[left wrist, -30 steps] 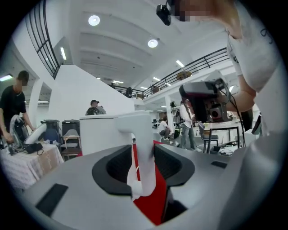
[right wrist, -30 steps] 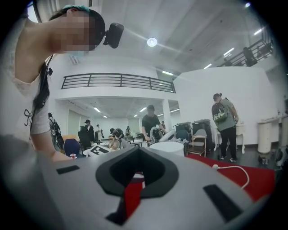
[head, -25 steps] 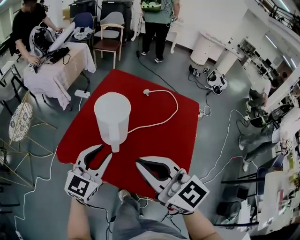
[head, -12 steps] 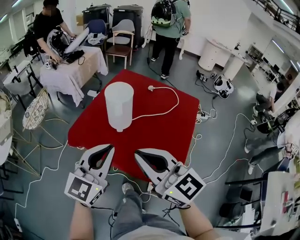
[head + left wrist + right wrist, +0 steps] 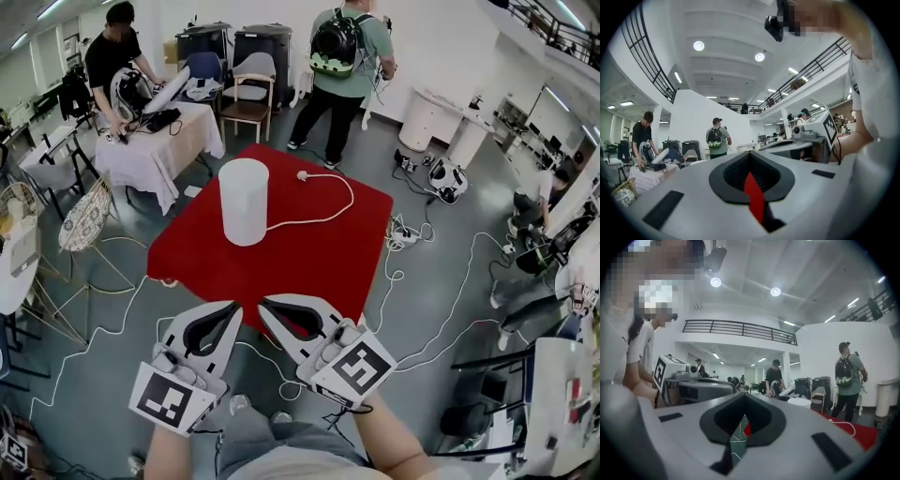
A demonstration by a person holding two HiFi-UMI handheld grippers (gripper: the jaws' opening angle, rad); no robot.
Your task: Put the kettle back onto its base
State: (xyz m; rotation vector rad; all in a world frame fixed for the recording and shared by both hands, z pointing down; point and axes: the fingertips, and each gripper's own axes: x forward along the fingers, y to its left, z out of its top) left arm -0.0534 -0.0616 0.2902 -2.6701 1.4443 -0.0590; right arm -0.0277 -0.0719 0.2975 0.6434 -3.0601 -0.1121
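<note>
A large, open lab or workshop hall, two storeys high.
A railed mezzanine [image 5: 740, 328] runs under round ceiling lights [image 5: 776, 291]. Loose cables [image 5: 401, 234] trail across the grey floor [image 5: 103, 366]. A cloth-draped surface [image 5: 155, 155] holds equipment, and a person with a backpack [image 5: 347, 56] stands nearby.

A: What's round the red table [image 5: 319, 267]?
B: Back left, person in black [image 5: 117, 47] bent over a white-cloth table [image 5: 155, 150] w/ gear on it. Wooden chair [image 5: 246, 92] beside it, two dark bins [image 5: 267, 42] behind.
A: Anyone else?
B: Person w/ backpack [image 5: 342, 52], standing at the far side, facing away. Wicker chair [image 5: 84, 220] on the left. Cables [image 5: 441, 300] across the floor on the rt, power strip [image 5: 401, 234] near the table corner.
</note>
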